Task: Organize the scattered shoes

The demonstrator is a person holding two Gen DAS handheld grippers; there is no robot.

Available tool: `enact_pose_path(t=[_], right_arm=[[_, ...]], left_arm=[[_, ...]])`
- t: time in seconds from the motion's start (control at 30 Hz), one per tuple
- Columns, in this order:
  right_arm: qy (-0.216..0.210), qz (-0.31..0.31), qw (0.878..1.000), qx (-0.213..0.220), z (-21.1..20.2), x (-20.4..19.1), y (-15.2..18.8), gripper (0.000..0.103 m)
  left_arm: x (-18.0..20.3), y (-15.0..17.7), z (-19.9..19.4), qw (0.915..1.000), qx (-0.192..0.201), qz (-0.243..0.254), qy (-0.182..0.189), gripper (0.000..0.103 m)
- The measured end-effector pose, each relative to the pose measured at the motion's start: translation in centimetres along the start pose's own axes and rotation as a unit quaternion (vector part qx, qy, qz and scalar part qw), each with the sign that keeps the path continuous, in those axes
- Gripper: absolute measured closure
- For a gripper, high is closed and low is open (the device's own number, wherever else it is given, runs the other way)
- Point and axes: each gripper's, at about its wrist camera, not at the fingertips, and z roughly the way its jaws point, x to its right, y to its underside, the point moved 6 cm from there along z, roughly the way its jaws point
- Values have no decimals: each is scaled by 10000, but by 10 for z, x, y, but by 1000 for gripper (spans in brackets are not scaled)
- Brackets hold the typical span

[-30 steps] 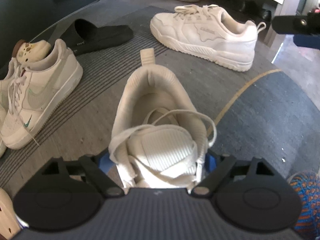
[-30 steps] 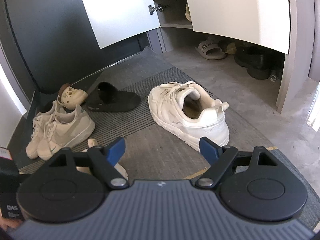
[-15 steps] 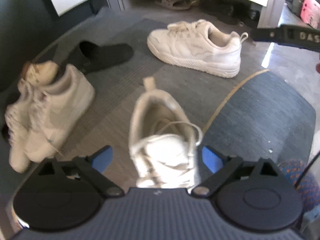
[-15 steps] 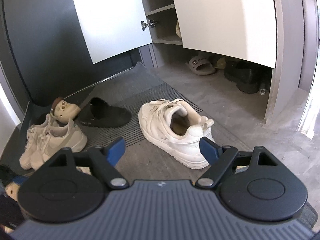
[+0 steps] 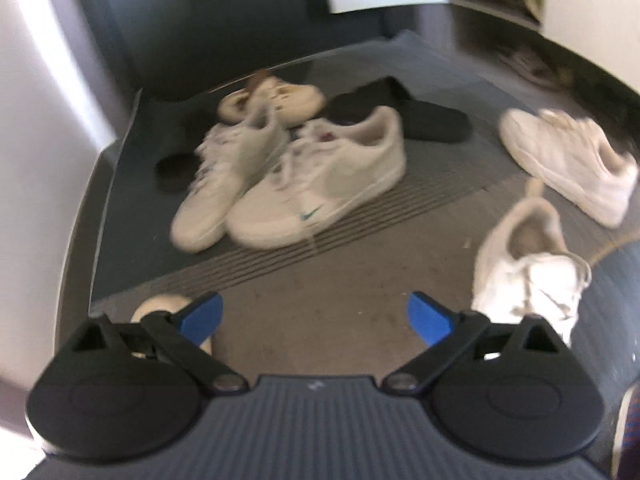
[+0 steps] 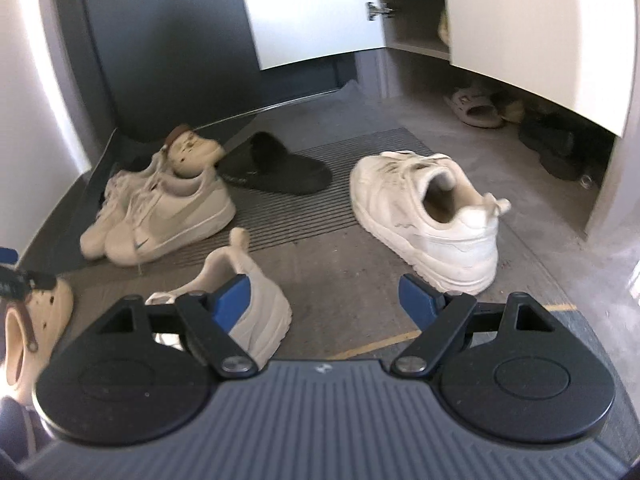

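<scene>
Left wrist view shows the left gripper (image 5: 314, 316) spread wide and empty over the mat (image 5: 320, 280); the right gripper (image 6: 324, 296) gapes likewise. Between them and slightly left lies the near white sneaker (image 6: 256, 300), its mate (image 6: 428, 216) toward the mat's right edge. A swoosh pair (image 5: 288, 176) sits toward the far-left corner beside a black slipper (image 6: 276, 168).

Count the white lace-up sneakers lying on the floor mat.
4. Two sit side by side at the mat's left: one, its mate behind. One chunky sneaker lies right; its match lies nearest. Others may be hidden.
</scene>
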Motion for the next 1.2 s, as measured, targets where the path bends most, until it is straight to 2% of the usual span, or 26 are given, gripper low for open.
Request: enact_pose_path(t=[0.07, 0.2, 0.23, 0.33, 0.5, 0.7, 0.8, 0.83, 0.87, 0.93, 1.03, 1.07, 1.13, 1.17, 1.2], right_arm=[[-71, -143, 9998, -152, 1, -7, -3, 20], [-212, -428, 9978, -456, 2, -21, -9, 20], [-247, -499, 9970, -532, 2, -25, -11, 20], [-309, -681, 9949, -675, 1, -33, -14, 20], [-310, -1591, 9836, -792, -18, -57, -26, 20], [-644, -2604, 9573, -1077, -26, -81, -31, 20], [-952, -4216, 8962, -1001, -30, -109, -35, 20], [-1026, -4513, 8811, -973, -29, -114, -35, 20], [-1176, -5031, 8507, -962, -27, -123, -34, 20], [-1276, -5435, 8221, -1118, -17, -128, -33, 20], [-1262, -6125, 7709, -1214, -2, -130, -24, 20], [-1253, -6243, 7610, -1238, 0, -130, -21, 20], [-1183, -6931, 6967, -1423, 16, -125, -3, 20], [-1117, -7139, 6753, -1479, 22, -122, 4, 20], [-1067, -7256, 6630, -1498, 27, -121, 8, 20]], left_arm=[[-15, 7, -2, 9997, 19, -258, -18, 3], [-43, 19, -9, 9981, 118, -459, -406, 3], [-51, 25, -14, 9964, 147, -727, -409, 3], [-64, 34, -23, 9938, 157, -1070, -268, 3], [-87, 44, -33, 9881, 235, -1518, -34, 3], [-96, 56, -35, 9871, 101, -1583, 218, 3], [-100, 64, -30, 9872, -14, -1554, 362, 3], [-101, 66, -29, 9873, -37, -1542, 379, 3], [-103, 67, -29, 9873, -43, -1543, 378, 3], [-111, 72, -30, 9856, -26, -1647, 389, 3], [-123, 78, -33, 9812, 2, -1884, 407, 2], [-126, 80, -34, 9805, -4, -1924, 394, 2], [-131, 83, -35, 9794, -6, -1991, 331, 2], [-133, 85, -36, 9790, -3, -2018, 293, 2], [-134, 84, -36, 9786, 5, -2037, 283, 2]])
